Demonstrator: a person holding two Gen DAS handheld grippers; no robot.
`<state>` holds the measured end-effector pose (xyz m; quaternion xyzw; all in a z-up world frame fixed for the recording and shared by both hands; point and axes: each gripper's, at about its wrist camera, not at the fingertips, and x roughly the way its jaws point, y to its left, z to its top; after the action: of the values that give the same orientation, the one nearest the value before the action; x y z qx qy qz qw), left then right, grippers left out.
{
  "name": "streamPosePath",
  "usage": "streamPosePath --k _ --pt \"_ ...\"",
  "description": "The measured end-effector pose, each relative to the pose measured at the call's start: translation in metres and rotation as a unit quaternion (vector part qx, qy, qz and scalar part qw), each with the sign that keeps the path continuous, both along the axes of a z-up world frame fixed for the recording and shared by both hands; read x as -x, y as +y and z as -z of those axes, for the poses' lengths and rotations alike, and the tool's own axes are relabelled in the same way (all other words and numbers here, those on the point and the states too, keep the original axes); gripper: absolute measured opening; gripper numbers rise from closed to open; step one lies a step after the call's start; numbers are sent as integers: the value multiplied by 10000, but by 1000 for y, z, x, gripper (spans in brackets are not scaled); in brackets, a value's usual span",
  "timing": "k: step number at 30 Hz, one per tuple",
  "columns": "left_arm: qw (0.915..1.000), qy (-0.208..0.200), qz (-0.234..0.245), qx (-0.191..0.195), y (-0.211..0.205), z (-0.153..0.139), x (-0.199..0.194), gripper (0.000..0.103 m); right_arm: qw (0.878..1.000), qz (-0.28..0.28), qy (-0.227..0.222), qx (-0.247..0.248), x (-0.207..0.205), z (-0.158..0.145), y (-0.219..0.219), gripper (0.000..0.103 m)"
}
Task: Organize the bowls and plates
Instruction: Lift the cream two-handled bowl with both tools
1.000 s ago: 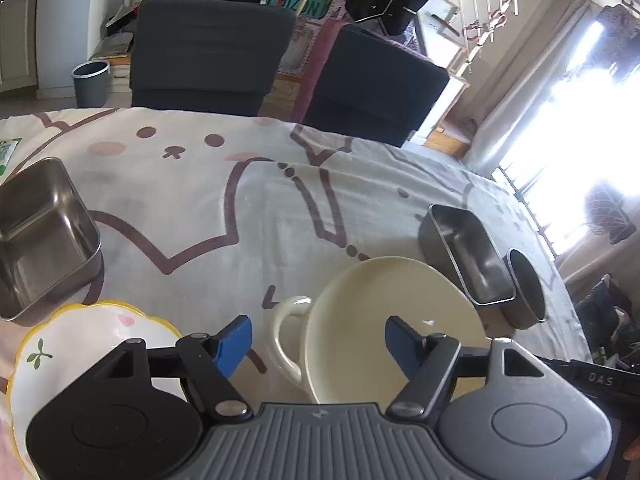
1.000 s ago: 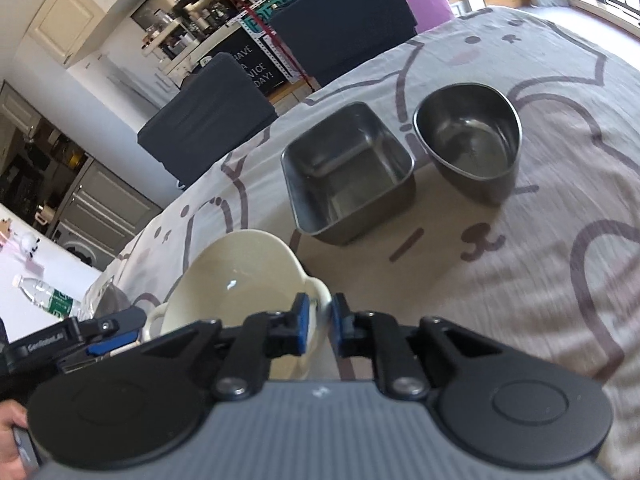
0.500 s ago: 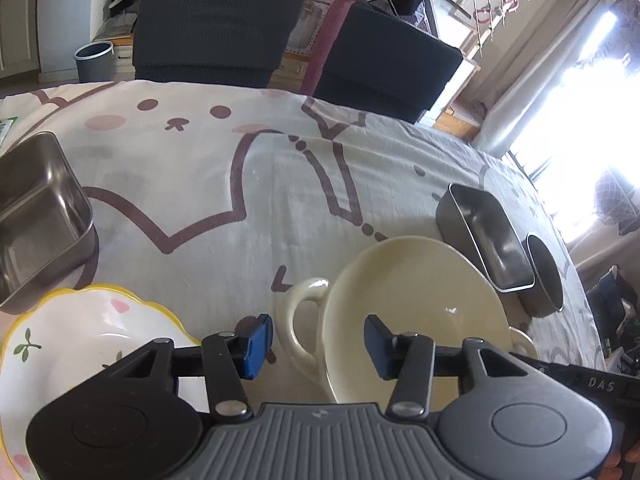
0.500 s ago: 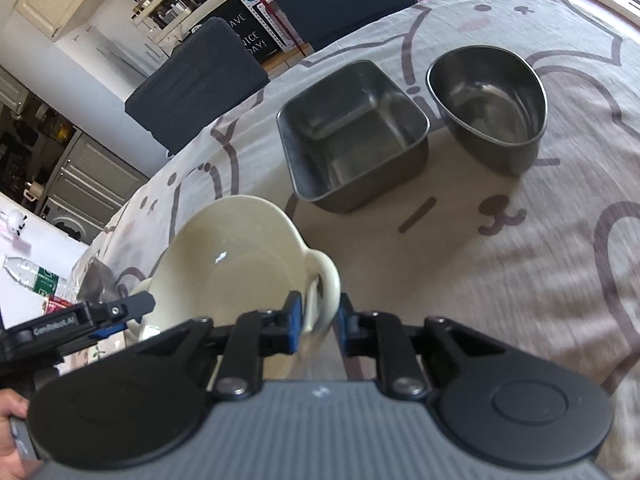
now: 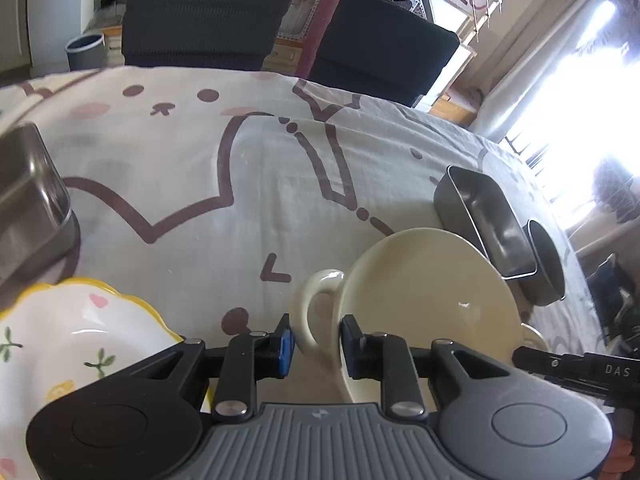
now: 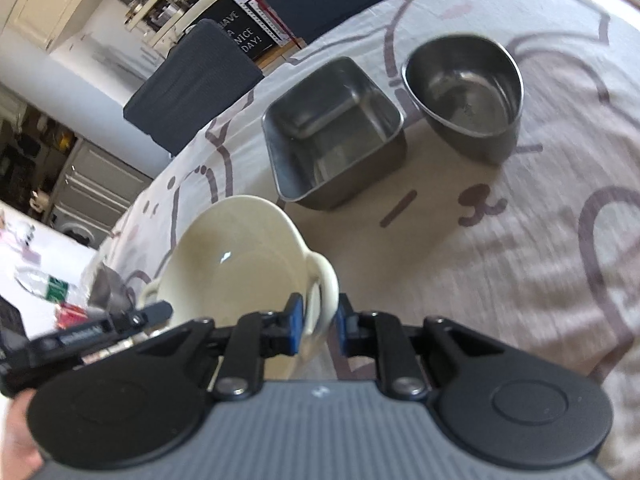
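Cat-print tablecloth (image 5: 248,168), two dark chairs (image 5: 208,12) behind, grey bin (image 5: 85,51) at the wall

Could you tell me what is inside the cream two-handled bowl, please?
The cream bowl looks empty: bare glazed interior with one glint. The right gripper covers its near rim.

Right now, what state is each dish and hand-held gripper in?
Cream bowl: upright, empty, gripped by both handles.
Left hand-held gripper: just closed around one handle.
Right hand-held gripper: shut on the other handle.
Square steel container: upright, empty.
Round steel bowl: upright, empty.
Floral plate: empty.
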<state>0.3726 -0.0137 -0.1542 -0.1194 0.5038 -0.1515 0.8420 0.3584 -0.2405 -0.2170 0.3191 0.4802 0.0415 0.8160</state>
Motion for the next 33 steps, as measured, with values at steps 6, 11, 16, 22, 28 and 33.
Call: streamPosePath --k 6,11,16,22,28,33 --pt "9998 41 11 168 3 4 -5 27 9996 -164 -107 201 -5 -1 3 21" --pt "9995 60 9 303 6 7 -8 27 9999 -38 -140 78 -6 3 2 21" --pt "9988 154 -60 460 10 9 -11 27 9993 -123 -147 318 -9 1 9 21" --pt "9987 162 -20 489 12 7 -11 27 9990 -253 -60 359 -8 -2 10 21" --pt "9989 143 6 451 10 7 -12 27 9984 -367 -23 439 -11 -3 11 22" --pt "9983 229 -59 535 11 9 -13 26 9993 -285 142 198 -14 2 9 21"
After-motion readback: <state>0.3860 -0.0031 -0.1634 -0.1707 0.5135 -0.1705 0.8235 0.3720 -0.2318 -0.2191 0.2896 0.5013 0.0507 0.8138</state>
